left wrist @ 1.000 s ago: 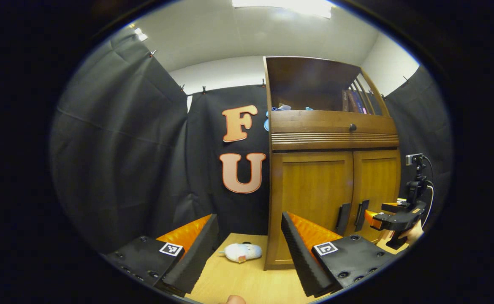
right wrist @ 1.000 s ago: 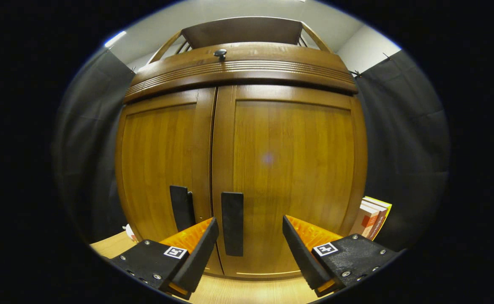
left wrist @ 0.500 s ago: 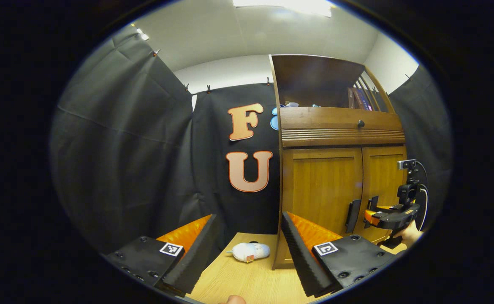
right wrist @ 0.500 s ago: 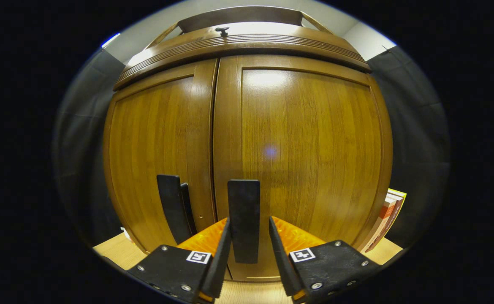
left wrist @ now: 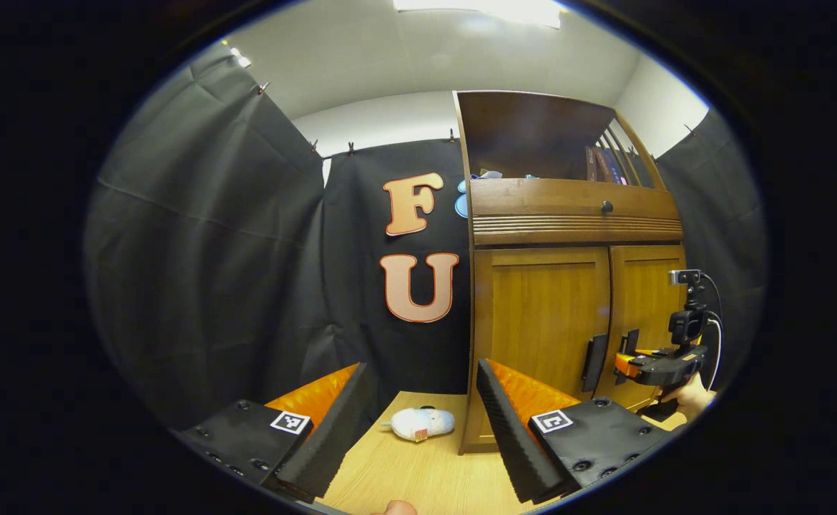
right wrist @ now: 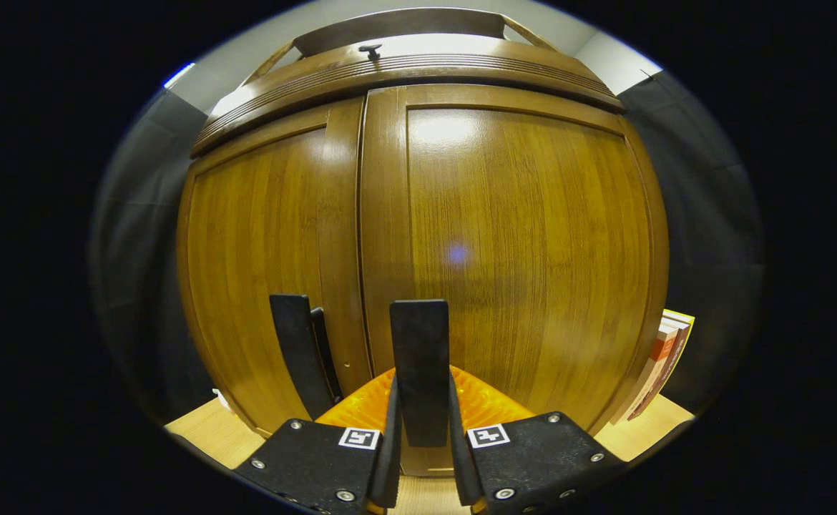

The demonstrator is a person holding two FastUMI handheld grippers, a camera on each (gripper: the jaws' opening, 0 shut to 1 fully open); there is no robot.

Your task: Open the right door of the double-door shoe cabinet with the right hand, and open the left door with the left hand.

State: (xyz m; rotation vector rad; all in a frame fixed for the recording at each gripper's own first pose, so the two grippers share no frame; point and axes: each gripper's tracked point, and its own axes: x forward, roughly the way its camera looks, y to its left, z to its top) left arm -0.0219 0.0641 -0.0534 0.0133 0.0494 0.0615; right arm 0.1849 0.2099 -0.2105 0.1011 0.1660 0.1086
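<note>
At the right door's handle (right wrist: 420,372), right gripper (right wrist: 422,436) fingers clamp it; left gripper (left wrist: 422,422) fingers spread wide, empty.

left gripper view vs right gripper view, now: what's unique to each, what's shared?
Left gripper view alone: the left tongs open over the wooden floor, a white plush toy beside the cabinet, the cabinet's upper shelf, and a hand holding the right tongs.

Right gripper view alone: the right tongs shut on the right door handle, and books leaning at the cabinet's right.

Both: the cabinet, both doors closed, and the left door handle.
</note>
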